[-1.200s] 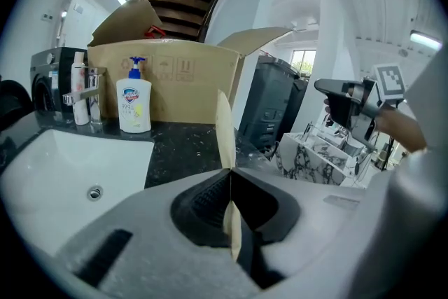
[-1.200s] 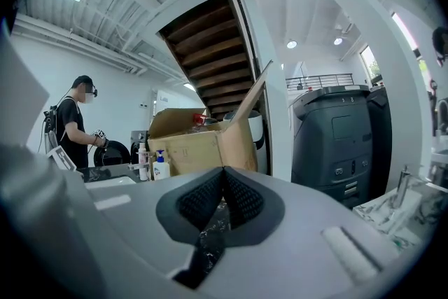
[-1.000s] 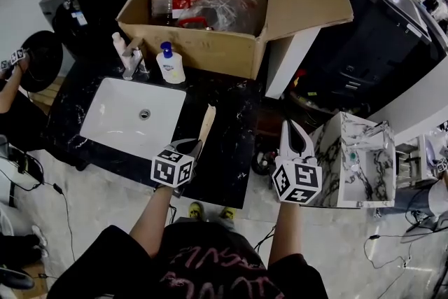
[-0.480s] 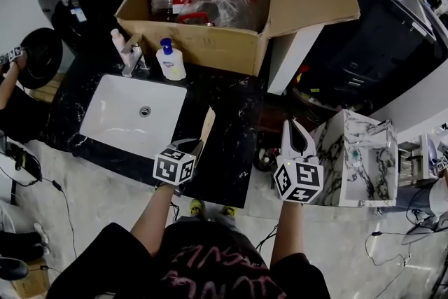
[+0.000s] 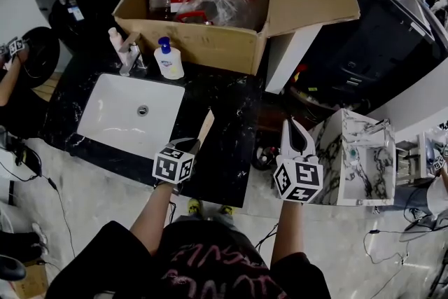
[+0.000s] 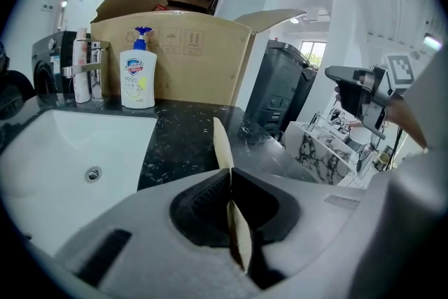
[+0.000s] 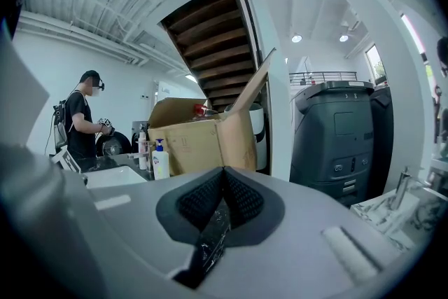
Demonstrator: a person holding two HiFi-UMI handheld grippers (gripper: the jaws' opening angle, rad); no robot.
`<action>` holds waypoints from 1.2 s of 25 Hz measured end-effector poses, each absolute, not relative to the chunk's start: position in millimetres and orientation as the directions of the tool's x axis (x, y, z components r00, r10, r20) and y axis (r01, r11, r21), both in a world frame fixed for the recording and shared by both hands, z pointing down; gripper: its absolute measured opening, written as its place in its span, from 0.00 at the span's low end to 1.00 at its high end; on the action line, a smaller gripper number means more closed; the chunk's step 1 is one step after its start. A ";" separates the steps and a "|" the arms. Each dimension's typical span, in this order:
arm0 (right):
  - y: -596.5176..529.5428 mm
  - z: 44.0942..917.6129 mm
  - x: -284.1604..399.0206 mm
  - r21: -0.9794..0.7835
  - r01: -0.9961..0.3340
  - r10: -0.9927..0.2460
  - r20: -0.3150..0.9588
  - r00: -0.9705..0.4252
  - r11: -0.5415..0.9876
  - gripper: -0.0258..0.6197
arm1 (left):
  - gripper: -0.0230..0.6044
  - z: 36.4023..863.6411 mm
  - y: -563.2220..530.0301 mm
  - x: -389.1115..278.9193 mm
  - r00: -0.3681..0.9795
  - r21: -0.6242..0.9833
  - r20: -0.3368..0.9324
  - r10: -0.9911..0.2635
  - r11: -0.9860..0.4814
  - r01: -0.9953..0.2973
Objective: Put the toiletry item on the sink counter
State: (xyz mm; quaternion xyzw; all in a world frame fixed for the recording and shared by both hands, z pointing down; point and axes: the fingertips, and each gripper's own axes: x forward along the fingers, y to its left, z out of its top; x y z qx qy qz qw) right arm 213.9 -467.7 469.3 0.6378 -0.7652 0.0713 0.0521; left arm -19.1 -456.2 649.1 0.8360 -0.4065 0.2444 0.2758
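A thin flat beige toiletry item (image 5: 205,128) sticks out of my left gripper (image 5: 194,145), whose jaws are shut on its near end. It hangs over the black marble sink counter (image 5: 227,105), just right of the white basin (image 5: 119,115). In the left gripper view the beige toiletry item (image 6: 222,147) stands on edge between the pads of the left gripper (image 6: 229,182), pointing at the counter. My right gripper (image 5: 294,128) hovers past the counter's right edge with its jaws together. In the right gripper view a dark strip shows in the slit of the right gripper (image 7: 222,175); I cannot tell what it is.
A pump soap bottle (image 5: 169,61) and a faucet (image 5: 128,52) stand behind the basin. A big open cardboard box (image 5: 210,45) with bottles and a bag fills the counter's back. A small marble stand (image 5: 357,157) is at the right, and a person (image 7: 82,124) stands at the far left.
Both grippers hold about the same place, the left one still with the beige item in it. The view has shifted slightly.
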 end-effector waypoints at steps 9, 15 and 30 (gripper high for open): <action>-465.7 462.5 207.7 -0.034 -0.982 -0.968 0.162 -0.190 0.187 0.05 | 0.16 648.6 -458.9 -31.5 0.549 0.272 0.628 -0.551 -0.506 -0.818; -464.8 459.8 202.1 -0.033 -0.980 -0.968 0.156 -0.197 0.194 0.05 | 0.21 638.6 -465.2 -48.6 0.529 0.257 0.612 -0.587 -0.485 -0.836; -460.6 443.3 186.1 -0.025 -0.975 -0.967 0.122 -0.222 0.221 0.05 | 0.09 580.5 -473.5 -67.9 0.502 0.168 0.526 -0.686 -0.495 -0.853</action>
